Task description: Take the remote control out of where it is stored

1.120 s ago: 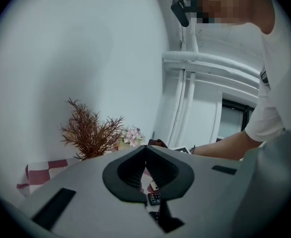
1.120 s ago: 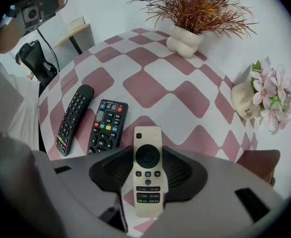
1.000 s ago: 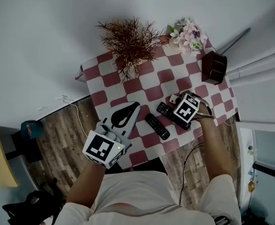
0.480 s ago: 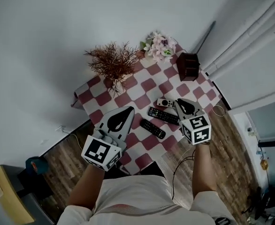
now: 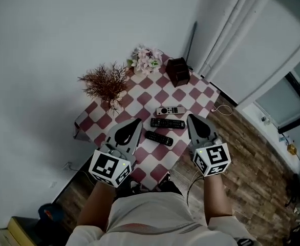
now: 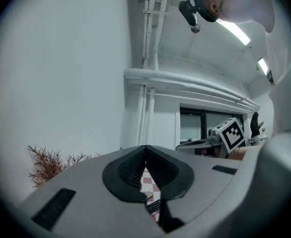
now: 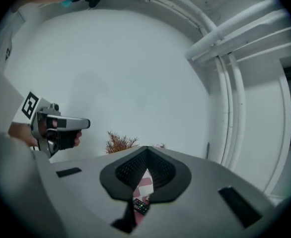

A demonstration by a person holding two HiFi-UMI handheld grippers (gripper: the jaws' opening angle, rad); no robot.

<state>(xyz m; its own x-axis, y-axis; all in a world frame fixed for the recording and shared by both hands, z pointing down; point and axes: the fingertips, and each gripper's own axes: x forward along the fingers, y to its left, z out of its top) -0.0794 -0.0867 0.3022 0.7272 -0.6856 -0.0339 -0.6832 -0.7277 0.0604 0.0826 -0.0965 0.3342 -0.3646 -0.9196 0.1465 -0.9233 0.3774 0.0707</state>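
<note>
Three remotes lie on the checkered table point(image 5: 188, 95): a grey one point(image 5: 169, 110), a black one point(image 5: 167, 123) beside it and a second black one point(image 5: 158, 138) nearer me. A dark brown holder box point(image 5: 177, 72) stands at the far corner. Both grippers hang high above the near table edge, pointing level. My left gripper point(image 5: 134, 122) is shut and empty; its jaw tips meet in the left gripper view point(image 6: 145, 155). My right gripper point(image 5: 192, 119) has just been closing with nothing between its jaws, and is now shut point(image 7: 146, 157). A black remote point(image 7: 140, 206) shows below the right jaws.
A dried reddish plant point(image 5: 104, 83) and pink flowers point(image 5: 145, 59) stand at the table's far side. A white wall lies behind, white curtains point(image 5: 242, 40) to the right. A cable point(image 5: 219, 109) lies on the wood floor by the table.
My right gripper has lifted off the remotes and come up beside the left one, empty. The left gripper rose a little. The table now looks farther away.
</note>
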